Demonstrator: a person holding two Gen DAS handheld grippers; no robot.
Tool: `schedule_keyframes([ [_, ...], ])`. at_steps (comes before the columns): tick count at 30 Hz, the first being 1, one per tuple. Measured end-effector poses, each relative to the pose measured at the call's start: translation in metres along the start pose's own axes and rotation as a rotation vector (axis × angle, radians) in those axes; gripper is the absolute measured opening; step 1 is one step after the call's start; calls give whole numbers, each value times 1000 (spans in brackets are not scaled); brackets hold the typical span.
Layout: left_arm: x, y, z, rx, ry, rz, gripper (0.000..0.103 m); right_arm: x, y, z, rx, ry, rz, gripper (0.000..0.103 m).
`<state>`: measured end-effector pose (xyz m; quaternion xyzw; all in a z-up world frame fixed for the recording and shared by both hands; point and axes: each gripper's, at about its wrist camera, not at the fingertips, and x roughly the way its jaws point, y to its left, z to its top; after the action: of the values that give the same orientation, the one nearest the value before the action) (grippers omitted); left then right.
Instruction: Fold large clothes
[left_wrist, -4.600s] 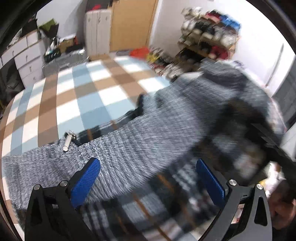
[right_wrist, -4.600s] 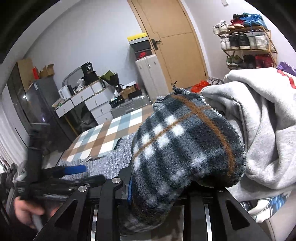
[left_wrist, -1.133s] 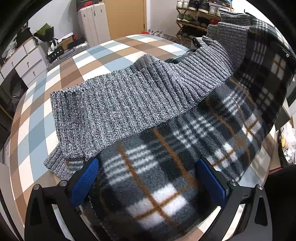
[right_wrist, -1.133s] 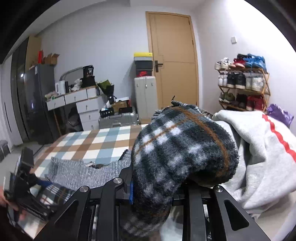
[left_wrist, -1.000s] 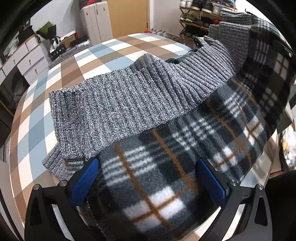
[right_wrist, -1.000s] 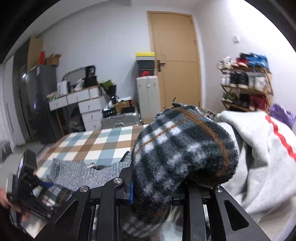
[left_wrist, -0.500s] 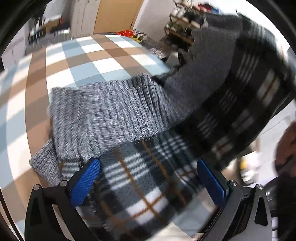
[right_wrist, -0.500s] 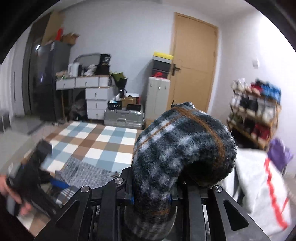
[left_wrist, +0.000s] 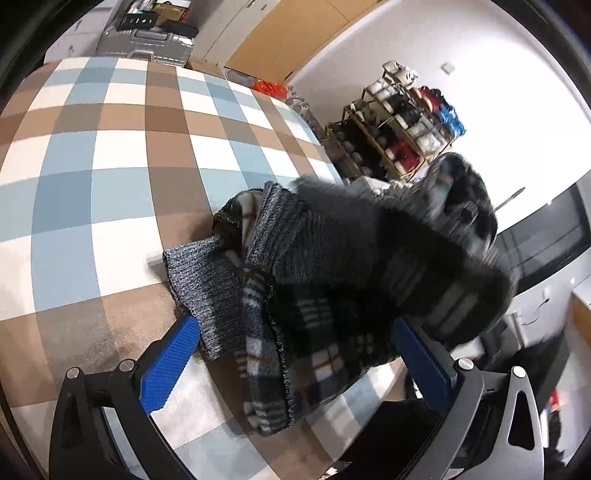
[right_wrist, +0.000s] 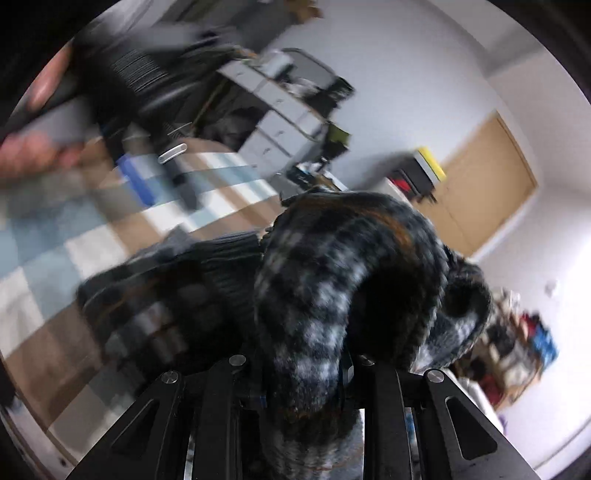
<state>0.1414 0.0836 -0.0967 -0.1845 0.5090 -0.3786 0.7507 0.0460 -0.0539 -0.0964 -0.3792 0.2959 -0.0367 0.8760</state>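
Observation:
A large jacket (left_wrist: 332, 295), grey knit outside with dark plaid fleece lining, lies bunched at the near right edge of the checked table (left_wrist: 110, 155). My left gripper (left_wrist: 295, 354) is open, its blue pads either side of the jacket's hanging end, gripping nothing. My right gripper (right_wrist: 303, 373) is shut on a fold of the plaid fleece (right_wrist: 332, 266) and holds it above the table; the rest of the jacket trails below it. The right wrist view is blurred by motion.
A shoe rack (left_wrist: 402, 125) stands beyond the table's far right. A silver suitcase (left_wrist: 147, 37) and wooden door (left_wrist: 280, 37) are behind the table. Drawers (right_wrist: 280, 122) stand along the wall. The person's left hand (right_wrist: 33, 147) shows at upper left of the right wrist view.
The jacket has gone from spread over the table to bunched in a heap at the right edge. My right gripper swung quickly over the table, still gripping the fleece. My left gripper stayed open.

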Motion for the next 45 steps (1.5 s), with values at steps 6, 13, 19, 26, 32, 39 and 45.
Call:
schedule_keyframes([
  [6,8,9,3,-68,20,-54,102,8,47,-12,-120,7,58,24],
  [13,-11,-3,6,-56,-49,-135,102,14,56,-5,-61,19,237,34],
  [19,-23,-31,13,24,-125,-207,102,27,34,1,155,18,436,63],
  [26,-26,-69,34,56,-153,-352,102,28,18,5,304,-15,636,94],
  [32,13,-116,48,130,51,-137,102,19,-8,-7,531,-59,994,103],
  [39,73,-124,54,78,276,44,102,11,-33,-24,685,-121,1273,103],
  [45,79,-112,58,-19,251,111,102,18,-59,-44,881,-160,1515,103],
])
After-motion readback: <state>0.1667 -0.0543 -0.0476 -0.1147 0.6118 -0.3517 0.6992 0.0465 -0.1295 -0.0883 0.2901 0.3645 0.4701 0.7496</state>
